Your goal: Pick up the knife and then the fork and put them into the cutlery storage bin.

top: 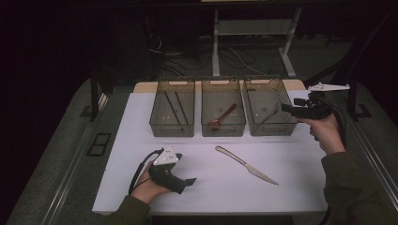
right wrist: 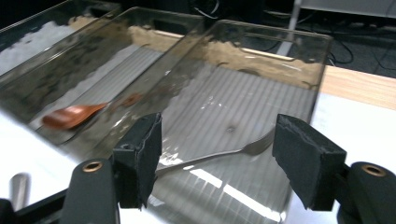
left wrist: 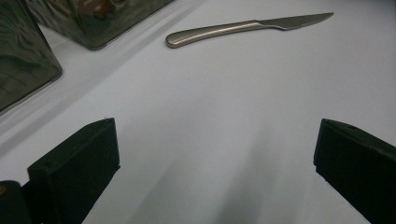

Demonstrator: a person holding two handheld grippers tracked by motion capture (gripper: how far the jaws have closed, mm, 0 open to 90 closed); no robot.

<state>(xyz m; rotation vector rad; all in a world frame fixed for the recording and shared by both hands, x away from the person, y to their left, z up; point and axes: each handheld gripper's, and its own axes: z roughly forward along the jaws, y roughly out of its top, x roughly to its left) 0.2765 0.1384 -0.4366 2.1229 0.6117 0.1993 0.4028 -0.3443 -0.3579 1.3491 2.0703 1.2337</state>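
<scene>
A metal table knife lies on the white table, in front of three clear bins. In the right bin lies a metal fork. My right gripper hovers at that bin's right rim, open, with nothing between its jaws; the fork lies below them on the bin's floor. At the front left my left gripper rests low over the table, open wide and holding nothing, pointing toward the knife.
The middle bin holds a wooden spoon. Dark chopsticks lie in the left bin. A wooden strip runs behind the bins. Beyond the table are desk legs and cables on the floor.
</scene>
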